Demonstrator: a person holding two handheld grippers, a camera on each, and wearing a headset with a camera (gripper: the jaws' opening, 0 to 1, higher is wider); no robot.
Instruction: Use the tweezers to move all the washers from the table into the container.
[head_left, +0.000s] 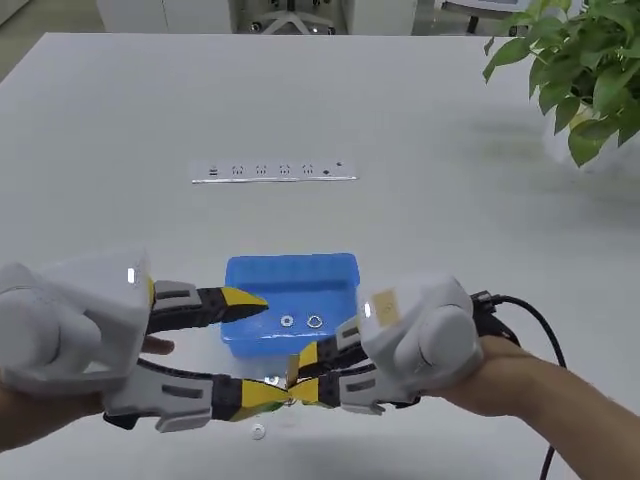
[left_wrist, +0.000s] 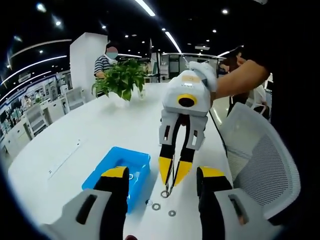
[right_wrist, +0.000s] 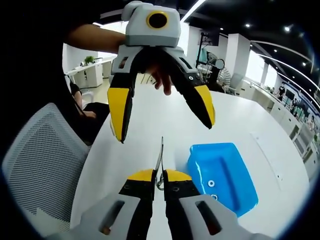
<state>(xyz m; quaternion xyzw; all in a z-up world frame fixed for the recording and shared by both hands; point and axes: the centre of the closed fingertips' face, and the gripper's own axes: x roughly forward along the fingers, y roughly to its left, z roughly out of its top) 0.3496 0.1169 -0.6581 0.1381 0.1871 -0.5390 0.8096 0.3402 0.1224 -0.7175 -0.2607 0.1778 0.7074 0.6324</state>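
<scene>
In the head view, my left gripper (head_left: 252, 345) is spread wide. One yellow-tipped jaw reaches over the shallow blue plastic container (head_left: 290, 272), the other sits in front of it, and nothing is held between them. My right gripper (head_left: 300, 373) has its jaws pressed together just in front of the container's near wall. Two small silver metal washers (head_left: 287, 321) lie inside the container, and a loose washer (head_left: 259, 431) lies on the white table (head_left: 420, 200) nearer to me.

In the left gripper view, my own jaws rise far apart and empty. The right gripper faces me here, pinching the thin metal tweezers (left_wrist: 169, 184) so that they point down at the table. Their tips meet one washer just beside the container (whether they actually grip it, I cannot tell). A few more washers lie on the table close by.

In the right gripper view, my right jaws are closed on the tweezers, whose narrow blades stick forward between the yellow tips. The left gripper hangs opposite, wide open. The container lies to the right with two washers in it.
</scene>
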